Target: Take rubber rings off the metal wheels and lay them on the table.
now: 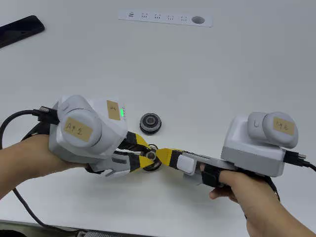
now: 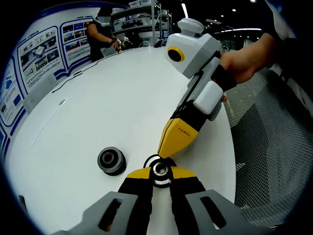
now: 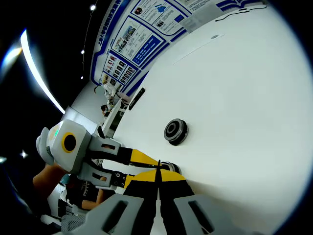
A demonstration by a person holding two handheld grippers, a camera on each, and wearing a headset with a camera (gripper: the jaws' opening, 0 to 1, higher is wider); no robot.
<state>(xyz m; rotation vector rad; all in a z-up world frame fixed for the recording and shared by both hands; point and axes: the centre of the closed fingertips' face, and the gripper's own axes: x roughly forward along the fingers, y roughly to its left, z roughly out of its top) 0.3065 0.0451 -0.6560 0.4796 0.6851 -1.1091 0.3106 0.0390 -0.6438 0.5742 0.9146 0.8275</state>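
My left gripper (image 1: 148, 159) is shut on a small metal wheel (image 2: 160, 170) with a black rubber ring around it, held just above the white table (image 1: 207, 74). My right gripper (image 1: 163, 156) reaches in from the right. Its yellow jaws (image 2: 177, 138) are closed, pinching the ring's far edge. In the right gripper view its own jaws (image 3: 159, 172) stand together over the wheel (image 3: 169, 168), which is mostly hidden, with the left gripper (image 3: 105, 154) to the left. A second wheel (image 1: 150, 123) with its black ring lies flat on the table just beyond the grippers.
A white power strip (image 1: 165, 18) lies at the table's far edge and a black phone (image 1: 19, 29) at the far left. A black cable (image 1: 15, 121) trails from the left gripper. The table's near edge (image 1: 123, 229) runs close under the hands.
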